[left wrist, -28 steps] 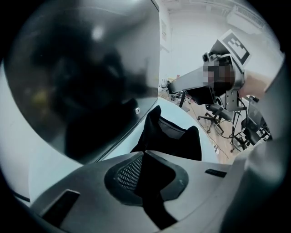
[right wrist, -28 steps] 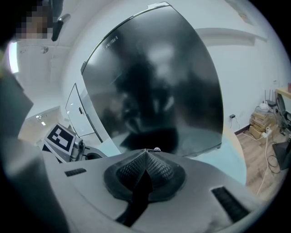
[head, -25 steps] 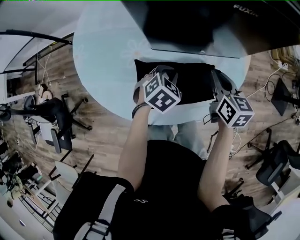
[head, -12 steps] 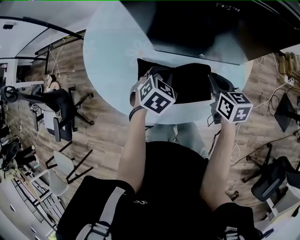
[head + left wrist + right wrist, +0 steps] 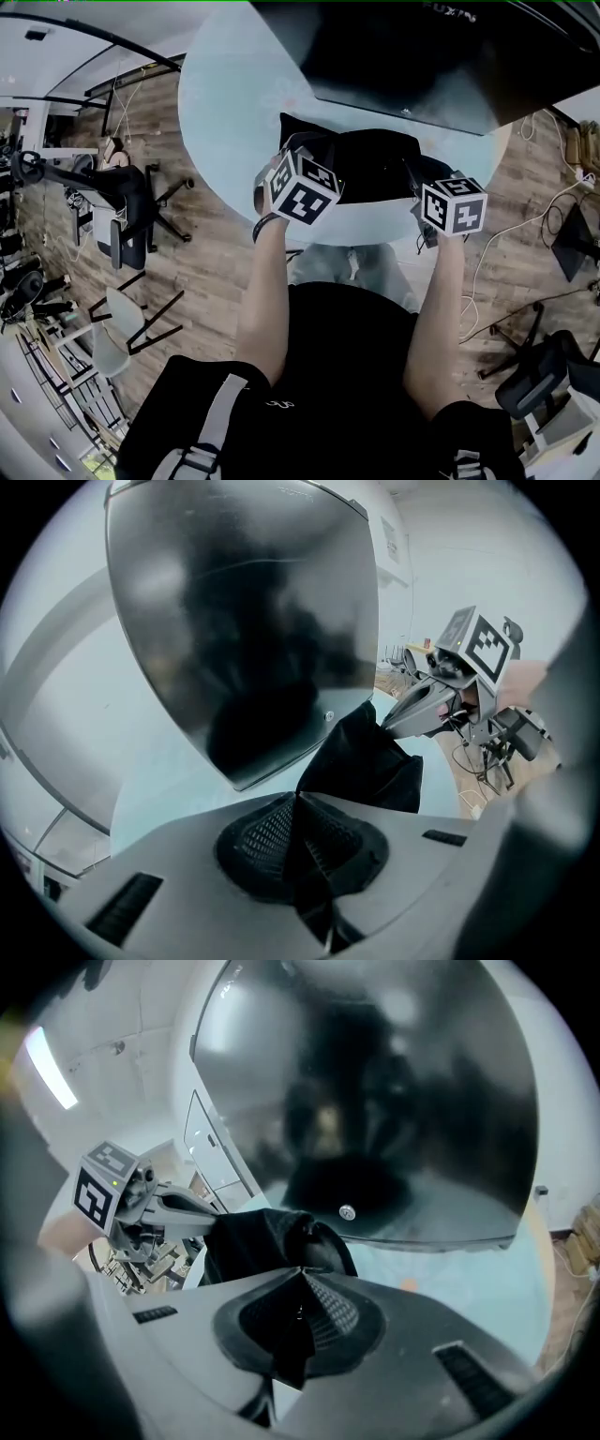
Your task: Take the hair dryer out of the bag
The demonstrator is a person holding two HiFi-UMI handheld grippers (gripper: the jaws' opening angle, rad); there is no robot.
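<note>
The bag (image 5: pixel 366 164) at centre frame is plain black; the table (image 5: pixel 220 103) is pale blue. The left gripper (image 5: pixel 298 797) and right gripper (image 5: pixel 302 1271) are grey with black ridged pads, each bearing a white cube patterned with black squares. Left of frame, the floor (image 5: pixel 206 262) is brown wood plank. The shirt (image 5: pixel 347 375) at the bottom is black.

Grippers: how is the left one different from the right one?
The left gripper pinches the bag's left end; the right gripper pinches its right end. The left gripper's cube looks more tilted than the right gripper's cube. Both are shut on the black cloth.
</note>
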